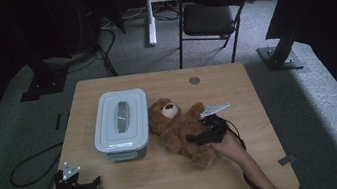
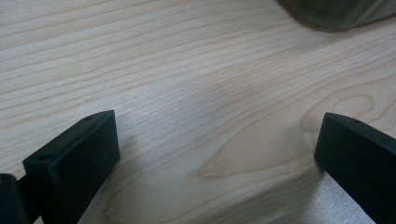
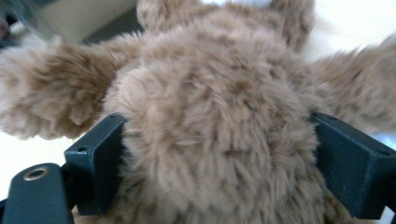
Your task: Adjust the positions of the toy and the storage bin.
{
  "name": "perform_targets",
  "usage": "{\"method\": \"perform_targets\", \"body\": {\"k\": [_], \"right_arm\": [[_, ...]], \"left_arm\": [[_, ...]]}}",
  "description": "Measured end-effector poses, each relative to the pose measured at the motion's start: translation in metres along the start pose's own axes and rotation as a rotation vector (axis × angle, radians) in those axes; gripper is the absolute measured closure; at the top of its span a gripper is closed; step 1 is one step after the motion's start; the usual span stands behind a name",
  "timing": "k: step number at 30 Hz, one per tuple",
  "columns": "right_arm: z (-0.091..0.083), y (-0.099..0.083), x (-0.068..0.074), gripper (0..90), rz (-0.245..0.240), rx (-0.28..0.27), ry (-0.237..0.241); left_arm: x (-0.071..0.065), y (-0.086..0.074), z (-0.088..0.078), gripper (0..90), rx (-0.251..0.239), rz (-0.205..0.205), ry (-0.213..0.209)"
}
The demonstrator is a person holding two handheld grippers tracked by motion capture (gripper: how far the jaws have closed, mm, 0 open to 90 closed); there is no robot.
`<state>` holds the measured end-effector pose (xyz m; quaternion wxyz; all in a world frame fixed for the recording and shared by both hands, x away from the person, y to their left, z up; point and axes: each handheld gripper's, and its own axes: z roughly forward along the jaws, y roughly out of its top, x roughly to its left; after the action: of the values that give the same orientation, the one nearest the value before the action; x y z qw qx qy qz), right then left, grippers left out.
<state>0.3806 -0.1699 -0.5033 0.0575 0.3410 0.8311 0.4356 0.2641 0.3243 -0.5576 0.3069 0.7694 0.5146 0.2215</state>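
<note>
A brown teddy bear (image 1: 176,126) lies on its back in the middle of the wooden table (image 1: 169,183), head toward the far side. My right gripper (image 1: 204,137) is at the bear's lower body, open, one jaw on each side. In the right gripper view the bear's furry belly (image 3: 210,93) bulges between the wide-set jaws of the right gripper (image 3: 219,163), with fur touching both. My left gripper (image 1: 86,186) rests open at the table's near left edge. In its own view the left gripper (image 2: 217,158) has bare wood between its jaws.
A grey lidded plastic box (image 1: 120,119) stands just left of the bear; its corner (image 2: 336,11) shows in the left gripper view. A small round disc (image 1: 194,80) sits near the far edge. A folding chair (image 1: 212,9) stands beyond the table.
</note>
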Motion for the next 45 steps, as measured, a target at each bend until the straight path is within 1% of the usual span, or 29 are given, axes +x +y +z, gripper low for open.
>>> {"method": "perform_targets", "body": {"k": [2,4,5,8,9,11,12,13,15,17,20,21,23,26,28,29,31,32,33,34,35,37,39,40,41,42,43,44,45], "right_arm": [[0.006,-0.002,0.001,10.9,0.004,0.039,0.014],[0.009,-0.003,0.002,10.9,-0.002,0.050,0.018],[0.011,-0.001,0.003,10.9,-0.008,0.070,0.016],[0.013,0.000,0.006,10.8,-0.022,0.089,0.016],[0.014,-0.001,0.008,10.8,-0.037,0.092,0.011],[0.015,-0.001,0.010,10.8,-0.043,0.092,0.001],[0.016,-0.002,0.011,11.0,-0.055,0.095,-0.005],[0.017,-0.001,0.011,11.5,-0.053,0.101,-0.006],[0.017,0.000,0.011,16.7,-0.050,0.113,-0.016],[0.016,0.001,0.013,28.5,-0.041,0.118,-0.031],[0.013,0.000,0.016,44.1,-0.053,0.097,-0.058],[0.011,0.000,0.017,48.2,-0.045,0.084,-0.067],[0.010,0.000,0.019,55.1,-0.045,0.073,-0.080],[0.006,0.002,0.021,62.6,-0.049,0.047,-0.097],[0.000,0.004,0.021,65.4,-0.020,0.008,-0.101],[-0.002,0.004,0.020,65.9,-0.023,-0.002,-0.110],[-0.007,0.004,0.018,65.9,0.002,-0.034,-0.128],[-0.010,0.004,0.016,65.9,0.007,-0.044,-0.146],[-0.015,0.003,0.013,65.8,0.019,-0.058,-0.175],[-0.015,0.003,0.013,65.8,0.019,-0.058,-0.175],[-0.024,0.002,0.005,65.7,0.042,-0.084,-0.219],[-0.032,0.002,-0.001,65.7,0.074,-0.103,-0.241],[-0.041,0.002,-0.009,65.6,0.107,-0.131,-0.286],[-0.041,0.002,-0.009,65.6,0.107,-0.131,-0.286],[-0.046,0.002,-0.012,65.6,0.123,-0.142,-0.322],[-0.053,0.003,-0.019,65.5,0.133,-0.155,-0.417],[-0.056,0.004,-0.023,65.5,0.139,-0.158,-0.452],[-0.059,0.005,-0.029,65.5,0.159,-0.161,-0.501],[-0.062,0.005,-0.034,65.5,0.179,-0.165,-0.530]], "left_arm": [[0.000,0.000,0.000,0.7,0.000,0.000,0.000],[0.000,0.000,0.000,0.7,0.000,0.000,0.000],[0.000,0.000,0.000,0.7,0.000,-0.002,0.001],[-0.001,0.000,0.000,0.7,0.000,-0.002,0.003],[-0.001,0.000,0.000,0.7,0.000,-0.003,0.003],[-0.001,0.000,0.000,0.7,0.000,-0.003,0.002],[-0.001,0.000,0.000,0.7,0.000,-0.003,0.002],[-0.001,0.000,0.000,0.7,0.000,-0.003,0.002],[-0.001,0.000,0.000,0.7,0.000,-0.003,0.003],[-0.001,0.000,0.000,0.7,0.000,-0.003,0.002],[-0.001,0.000,0.000,0.7,0.000,-0.002,0.002],[-0.001,0.000,0.000,0.7,0.000,-0.003,0.002],[0.000,0.000,0.000,0.7,0.000,-0.002,0.002],[-0.001,0.000,0.000,0.7,0.000,-0.003,0.002],[0.000,0.000,0.000,0.7,0.001,-0.002,0.002],[0.000,0.000,0.000,0.7,0.001,-0.003,0.002],[0.000,0.000,0.000,0.7,0.001,-0.002,0.002],[0.000,0.000,0.000,0.7,0.001,-0.003,0.002],[0.000,0.000,0.000,0.7,0.001,-0.003,0.002],[0.000,0.000,0.000,0.7,0.001,-0.003,0.002],[0.000,0.000,0.000,0.7,0.001,-0.003,0.002],[0.000,0.000,0.000,0.7,0.001,-0.003,0.002],[0.000,0.000,0.000,0.7,0.001,-0.003,0.002],[0.000,0.000,0.000,0.7,0.001,-0.003,0.002],[0.000,0.000,0.000,0.7,0.001,-0.003,0.002],[0.000,0.000,0.000,0.7,0.001,-0.003,0.002],[0.000,0.000,0.000,0.7,0.001,-0.003,0.002],[0.000,0.000,0.000,0.7,0.001,-0.003,0.002],[0.000,0.000,0.000,0.7,0.001,-0.003,0.002]]}}
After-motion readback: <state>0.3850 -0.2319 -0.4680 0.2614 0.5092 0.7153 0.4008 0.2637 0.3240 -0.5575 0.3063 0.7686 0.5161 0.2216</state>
